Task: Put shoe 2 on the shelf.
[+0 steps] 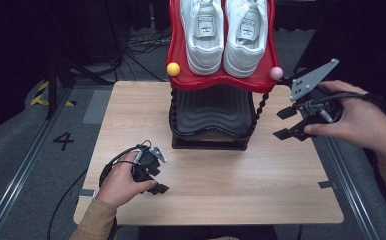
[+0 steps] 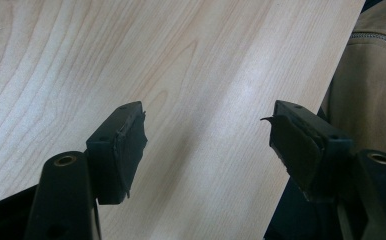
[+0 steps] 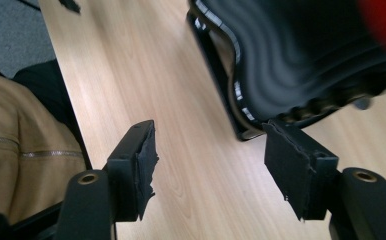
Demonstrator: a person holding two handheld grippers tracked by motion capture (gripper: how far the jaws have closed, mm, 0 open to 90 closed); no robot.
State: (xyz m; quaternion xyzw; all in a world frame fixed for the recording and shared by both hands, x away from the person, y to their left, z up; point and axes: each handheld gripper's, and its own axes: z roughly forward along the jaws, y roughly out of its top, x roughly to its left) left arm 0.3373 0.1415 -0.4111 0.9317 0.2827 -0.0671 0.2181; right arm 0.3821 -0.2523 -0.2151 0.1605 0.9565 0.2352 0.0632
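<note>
Two-tier shoe rack (image 1: 216,120) on the table (image 1: 231,195), ahead of both grippers: its red upper tray (image 1: 181,75) holds a pair of white sneakers (image 1: 223,35) side by side; the black lower tier holds nothing visible. Right gripper (image 1: 287,123), jaws spread and gripping nothing, hovers just right of the rack's lower tier. Left gripper (image 1: 156,187), jaws likewise apart and empty, sits low over the table, with the rack ahead of it and to its right.

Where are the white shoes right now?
In the high view, the white shoes sit side by side on the red top shelf of the rack at the table's far edge, between a yellow ball and a pink ball.
</note>
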